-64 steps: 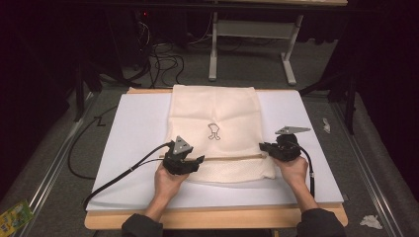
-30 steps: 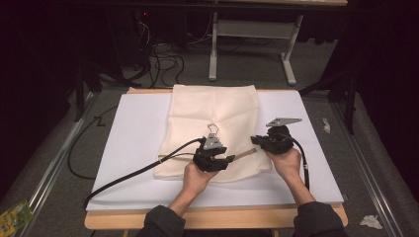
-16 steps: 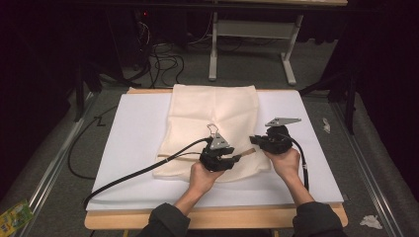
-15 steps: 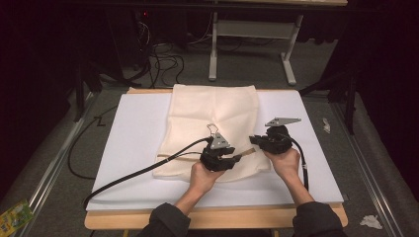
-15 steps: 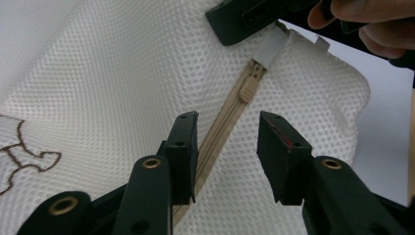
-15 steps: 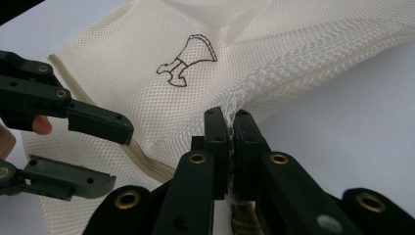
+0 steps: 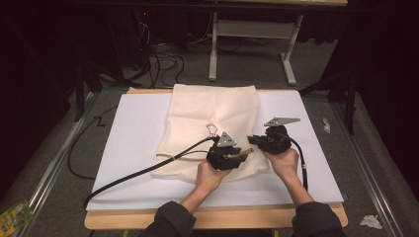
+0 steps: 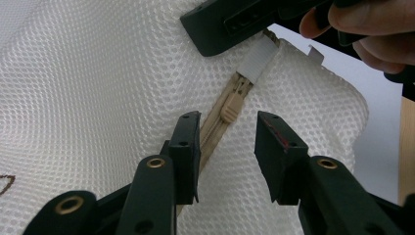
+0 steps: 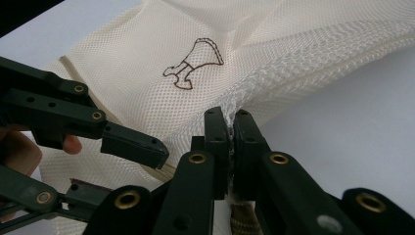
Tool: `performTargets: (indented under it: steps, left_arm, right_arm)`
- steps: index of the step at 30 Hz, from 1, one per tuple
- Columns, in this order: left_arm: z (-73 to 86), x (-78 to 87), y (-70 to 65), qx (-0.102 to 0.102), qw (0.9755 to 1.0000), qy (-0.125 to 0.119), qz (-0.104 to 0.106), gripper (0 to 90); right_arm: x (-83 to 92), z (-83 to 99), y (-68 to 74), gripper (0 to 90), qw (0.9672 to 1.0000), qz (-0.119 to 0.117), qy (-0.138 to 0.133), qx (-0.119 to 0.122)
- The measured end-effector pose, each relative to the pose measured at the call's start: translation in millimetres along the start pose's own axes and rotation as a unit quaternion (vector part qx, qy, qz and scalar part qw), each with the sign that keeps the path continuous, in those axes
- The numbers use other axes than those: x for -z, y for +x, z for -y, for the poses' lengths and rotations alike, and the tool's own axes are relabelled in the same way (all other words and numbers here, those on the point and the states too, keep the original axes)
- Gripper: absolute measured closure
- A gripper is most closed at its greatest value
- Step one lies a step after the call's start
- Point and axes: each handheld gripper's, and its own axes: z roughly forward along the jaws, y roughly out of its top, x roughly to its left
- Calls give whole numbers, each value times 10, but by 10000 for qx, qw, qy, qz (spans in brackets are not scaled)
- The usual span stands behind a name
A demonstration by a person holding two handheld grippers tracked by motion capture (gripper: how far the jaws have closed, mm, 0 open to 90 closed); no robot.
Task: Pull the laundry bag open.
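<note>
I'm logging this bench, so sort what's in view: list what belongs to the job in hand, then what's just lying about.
In the job:
- mesh laundry bag
- its zipper pull
- left hand-held gripper, jaws closing around the pull, not touching it
- right hand-held gripper, shut on the bag's edge

Lying about:
- crumpled scraps on the floor
- green packet
- floor cables

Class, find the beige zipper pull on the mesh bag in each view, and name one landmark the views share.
High view: too small to tell; it would lie by the left gripper.
Left gripper view: zipper pull at centre, between the open jaws, untouched.
Right gripper view: hidden behind the grippers.
Shared landmark: the brown figure stitched on the mesh bag.
</note>
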Motion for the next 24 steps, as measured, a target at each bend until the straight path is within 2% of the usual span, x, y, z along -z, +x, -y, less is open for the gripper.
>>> performTargets:
  steps: [11, 15, 21, 24]
  left_arm:
    - [10, -88, 10, 150, 9998, -49, 135, 656]
    - [28, -108, -23, 103, 9997, -63, 228, 673]
    - [22, -120, -11, 163, 9995, -95, 241, 717]
    - [9, -117, -18, 127, 9997, -123, 185, 754]
  right_arm:
    - [-10, -3, 14, 885, 10000, -33, -4, 0]
    - [-15, 3, 17, 885, 10000, -43, -10, 18]
    - [-21, 5, 25, 885, 10000, -63, -4, 20]
    - [-20, 3, 26, 885, 10000, -79, -6, 21]
